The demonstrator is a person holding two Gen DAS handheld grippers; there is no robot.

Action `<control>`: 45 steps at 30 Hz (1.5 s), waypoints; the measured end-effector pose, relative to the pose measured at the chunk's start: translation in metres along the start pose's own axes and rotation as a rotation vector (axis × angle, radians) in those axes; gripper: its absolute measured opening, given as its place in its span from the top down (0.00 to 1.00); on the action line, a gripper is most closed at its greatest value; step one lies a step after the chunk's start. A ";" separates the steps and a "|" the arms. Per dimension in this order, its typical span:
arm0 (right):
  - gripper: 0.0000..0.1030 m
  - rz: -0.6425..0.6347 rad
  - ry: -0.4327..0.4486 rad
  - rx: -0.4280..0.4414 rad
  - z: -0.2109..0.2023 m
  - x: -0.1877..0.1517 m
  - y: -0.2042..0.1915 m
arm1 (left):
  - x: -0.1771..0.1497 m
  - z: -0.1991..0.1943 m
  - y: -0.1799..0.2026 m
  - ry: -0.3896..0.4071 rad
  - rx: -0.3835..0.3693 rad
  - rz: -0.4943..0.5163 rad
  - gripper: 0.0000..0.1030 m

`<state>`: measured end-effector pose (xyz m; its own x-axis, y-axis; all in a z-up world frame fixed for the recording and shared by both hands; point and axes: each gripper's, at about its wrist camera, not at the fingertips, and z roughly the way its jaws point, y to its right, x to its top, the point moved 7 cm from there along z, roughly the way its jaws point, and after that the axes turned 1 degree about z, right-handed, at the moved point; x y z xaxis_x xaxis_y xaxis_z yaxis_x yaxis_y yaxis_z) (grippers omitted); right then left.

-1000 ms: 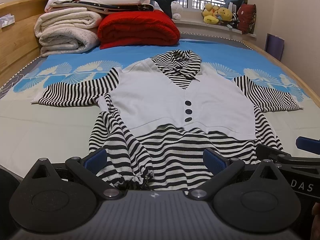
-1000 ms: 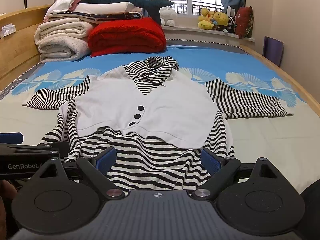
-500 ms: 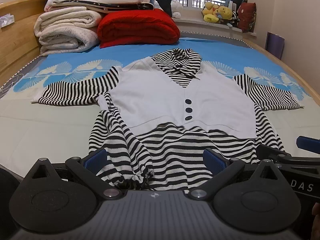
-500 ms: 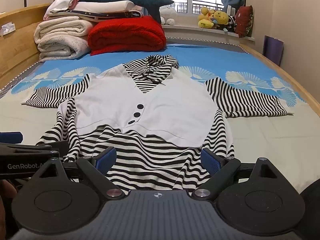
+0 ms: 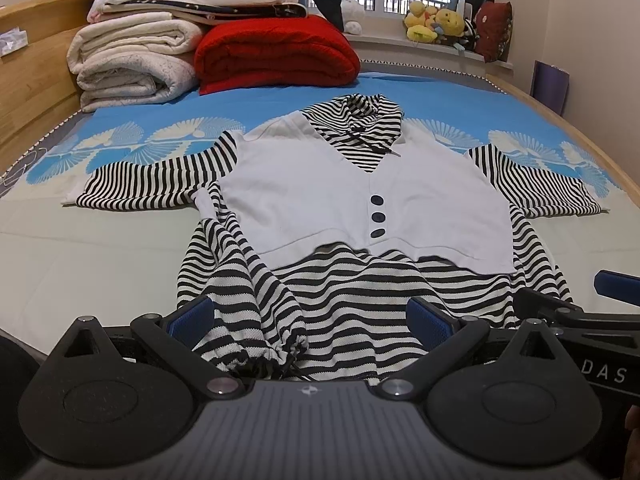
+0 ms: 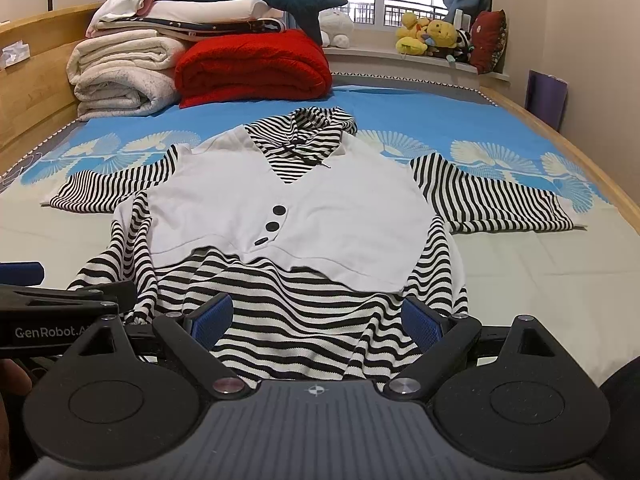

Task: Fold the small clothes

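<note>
A black-and-white striped hooded top (image 5: 360,184) with a white vest front and three dark buttons lies flat on the bed, front up, both sleeves spread sideways. My left gripper (image 5: 308,320) is open at the near left part of the hem, where a bunched, drawstring-gathered fold (image 5: 256,340) lies between its blue pads. In the right wrist view the same top (image 6: 340,220) fills the middle, and my right gripper (image 6: 316,322) is open over the near right part of the hem. Each gripper shows in the other's view: the right gripper (image 5: 600,300) and the left gripper (image 6: 60,304).
The bed sheet (image 5: 80,260) is pale near me and blue with fan prints farther off. Folded white quilts (image 5: 128,64) and a red blanket (image 5: 276,52) are stacked at the far left. Stuffed toys (image 5: 436,24) sit on the windowsill. A wooden bed rail (image 5: 580,140) runs along the right.
Both grippers have crept slightly forward over the hem, so the top sits a little higher in both views. Both have stayed open and the top has not shifted.
</note>
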<state>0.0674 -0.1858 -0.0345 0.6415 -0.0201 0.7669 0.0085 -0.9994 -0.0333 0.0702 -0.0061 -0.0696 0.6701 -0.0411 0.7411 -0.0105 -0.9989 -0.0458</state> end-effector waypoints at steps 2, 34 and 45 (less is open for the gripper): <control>0.11 0.001 0.000 0.001 0.000 0.000 0.000 | 0.000 0.000 0.000 0.000 0.000 -0.001 0.01; 0.32 0.181 -0.230 -0.081 0.101 0.023 0.147 | 0.035 0.138 -0.126 -0.390 -0.117 -0.346 0.22; 0.62 0.185 -0.460 -0.121 0.124 -0.024 0.147 | -0.024 0.141 -0.157 -0.570 0.137 -0.229 0.93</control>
<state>0.1479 -0.3290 -0.1375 0.8954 -0.2101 0.3927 -0.2088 -0.9769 -0.0465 0.1600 0.1548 -0.1747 0.9348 0.2304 0.2705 0.2503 -0.9673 -0.0413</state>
